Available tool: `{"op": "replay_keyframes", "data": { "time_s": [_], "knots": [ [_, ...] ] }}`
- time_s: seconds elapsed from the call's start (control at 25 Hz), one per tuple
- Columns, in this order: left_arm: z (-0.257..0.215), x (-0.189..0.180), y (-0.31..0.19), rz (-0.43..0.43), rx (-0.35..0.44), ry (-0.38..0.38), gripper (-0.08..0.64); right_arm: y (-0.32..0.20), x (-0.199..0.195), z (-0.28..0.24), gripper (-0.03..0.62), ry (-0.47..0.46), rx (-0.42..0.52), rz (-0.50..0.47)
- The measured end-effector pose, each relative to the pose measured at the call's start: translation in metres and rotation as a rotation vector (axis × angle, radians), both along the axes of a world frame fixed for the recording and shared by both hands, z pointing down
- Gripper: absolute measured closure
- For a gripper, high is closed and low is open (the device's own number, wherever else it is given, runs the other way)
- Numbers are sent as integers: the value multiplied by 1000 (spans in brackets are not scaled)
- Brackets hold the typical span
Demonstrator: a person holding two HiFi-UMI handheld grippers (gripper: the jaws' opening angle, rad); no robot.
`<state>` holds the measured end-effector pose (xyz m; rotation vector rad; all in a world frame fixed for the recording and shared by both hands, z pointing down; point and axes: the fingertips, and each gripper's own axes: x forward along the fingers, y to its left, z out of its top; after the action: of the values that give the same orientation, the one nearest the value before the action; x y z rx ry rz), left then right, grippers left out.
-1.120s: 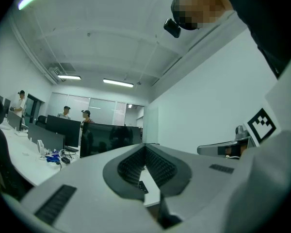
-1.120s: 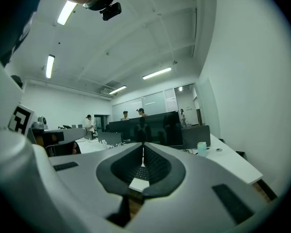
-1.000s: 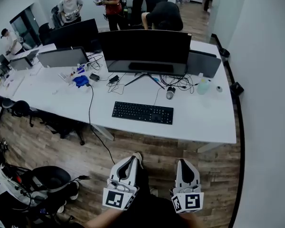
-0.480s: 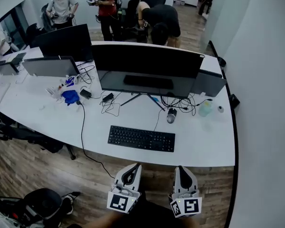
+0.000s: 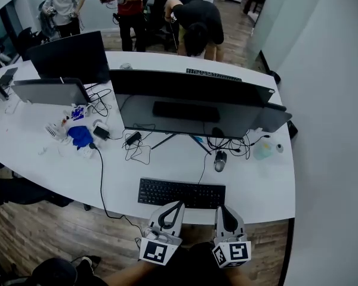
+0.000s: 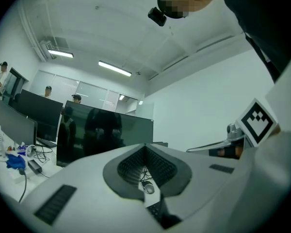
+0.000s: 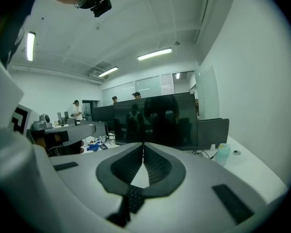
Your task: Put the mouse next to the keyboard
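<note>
On the white office desk [image 5: 259,186], the mouse [image 5: 220,160] lies behind the keyboard [image 5: 181,193], on its cable by the monitor [image 5: 191,109] foot, while the left gripper [image 5: 178,205] and right gripper [image 5: 221,208] hover at the near edge, jaws pressed together and empty, apparently not yet reaching.

I see a white desk [image 5: 256,186] carrying a keyboard [image 5: 181,193] at its front edge, a mouse [image 5: 220,160] just beyond, monitors [image 5: 191,103], cables [image 5: 138,152] and a bottle [image 5: 264,150].

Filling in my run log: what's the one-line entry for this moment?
stage: pre-grasp | left tongs: shut, empty | right tongs: shut, empty | mouse: behind keyboard, apart, untouched
</note>
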<state>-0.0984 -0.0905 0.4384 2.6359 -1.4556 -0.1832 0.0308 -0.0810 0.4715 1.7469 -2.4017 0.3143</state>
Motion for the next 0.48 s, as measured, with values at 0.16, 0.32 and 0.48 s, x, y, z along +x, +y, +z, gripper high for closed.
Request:
{"op": "replay_keyframes", "data": {
  "time_s": [0.16,0.32,0.48],
  "knots": [
    [2,-1,-22,15,-8,13,555,-23,9,11,572,-1,-61,54],
    [6,4,-42,24,-13,13,555,-48,25,30,572,-12,-125,115],
    [10,14,-56,30,-4,-1,555,-74,40,47,572,11,-164,128]
  ]
}}
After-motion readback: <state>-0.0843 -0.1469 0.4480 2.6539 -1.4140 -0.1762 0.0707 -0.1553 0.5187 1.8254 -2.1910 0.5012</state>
